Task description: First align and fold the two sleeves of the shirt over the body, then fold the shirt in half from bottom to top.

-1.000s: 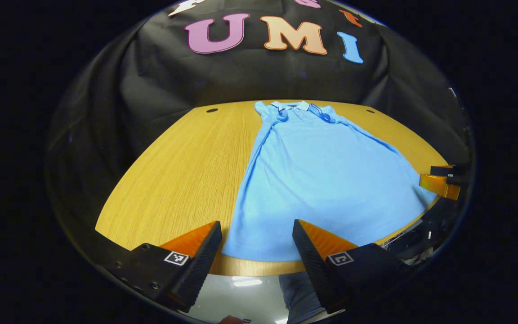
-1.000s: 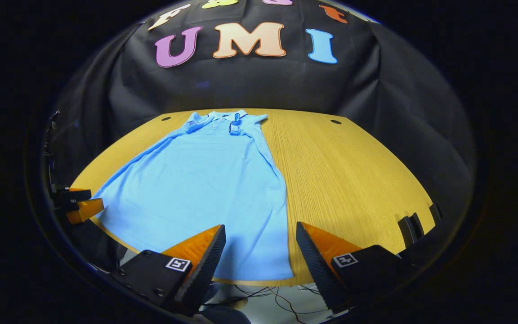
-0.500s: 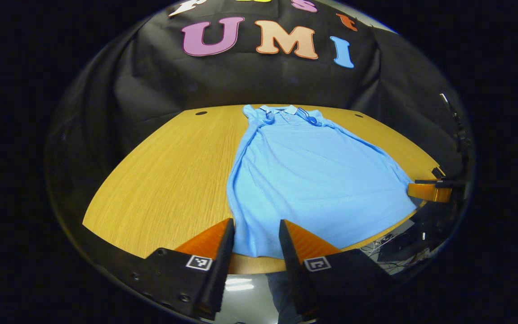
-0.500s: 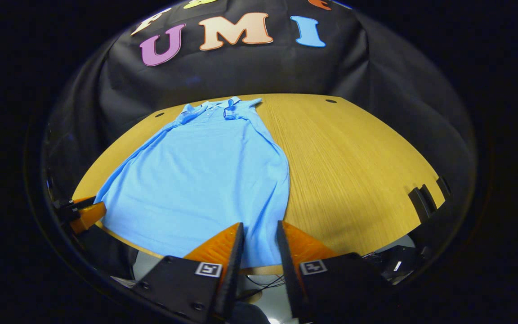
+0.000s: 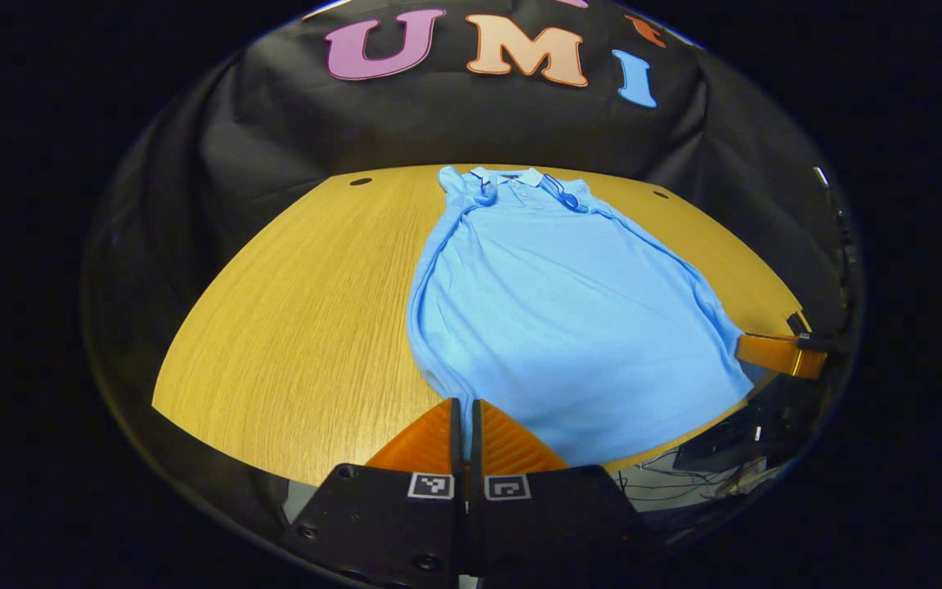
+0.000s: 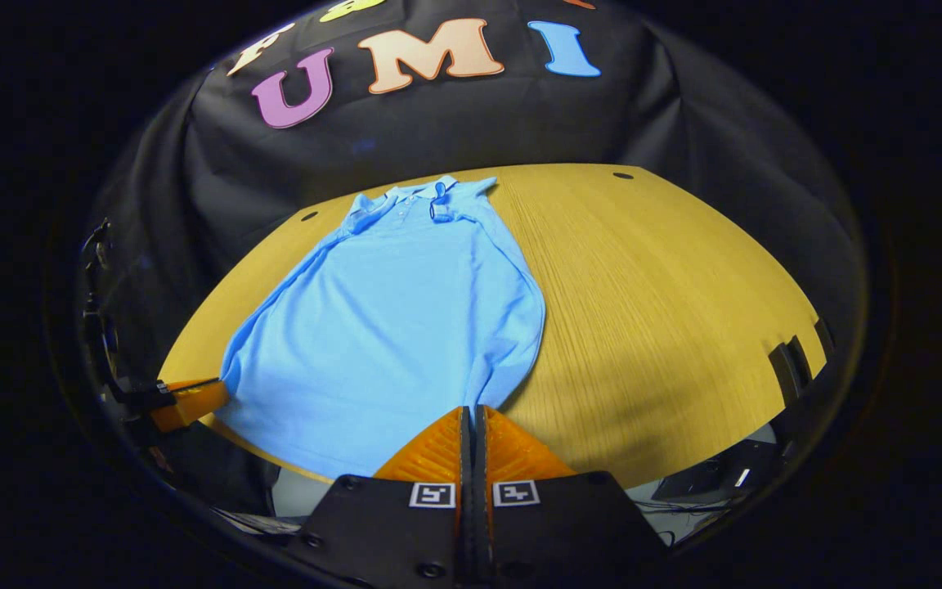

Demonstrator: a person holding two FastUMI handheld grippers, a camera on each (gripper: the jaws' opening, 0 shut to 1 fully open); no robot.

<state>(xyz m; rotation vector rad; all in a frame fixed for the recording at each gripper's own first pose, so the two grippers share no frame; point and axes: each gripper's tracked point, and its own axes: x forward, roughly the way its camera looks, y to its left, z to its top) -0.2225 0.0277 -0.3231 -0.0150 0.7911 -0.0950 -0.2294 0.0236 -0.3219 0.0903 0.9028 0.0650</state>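
Both views are evenly and fairly brightly lit from overhead, so the wooden table [image 5: 307, 311] and the blue shirt [image 5: 569, 311] show clear, saturated colour, while the black cloth wall [image 5: 438, 123] behind stays dim with soft folds barely visible. Shadows are faint and soft, a slightly darker patch lying on the tabletop near its near edge in the right gripper view [image 6: 651, 409], and no strong glare shows on the wood. The fisheye lens bends the table edges into curves and squeezes things at the rim, where detail turns dark and a little smeared, while the centre is sharp enough to show the wood grain.
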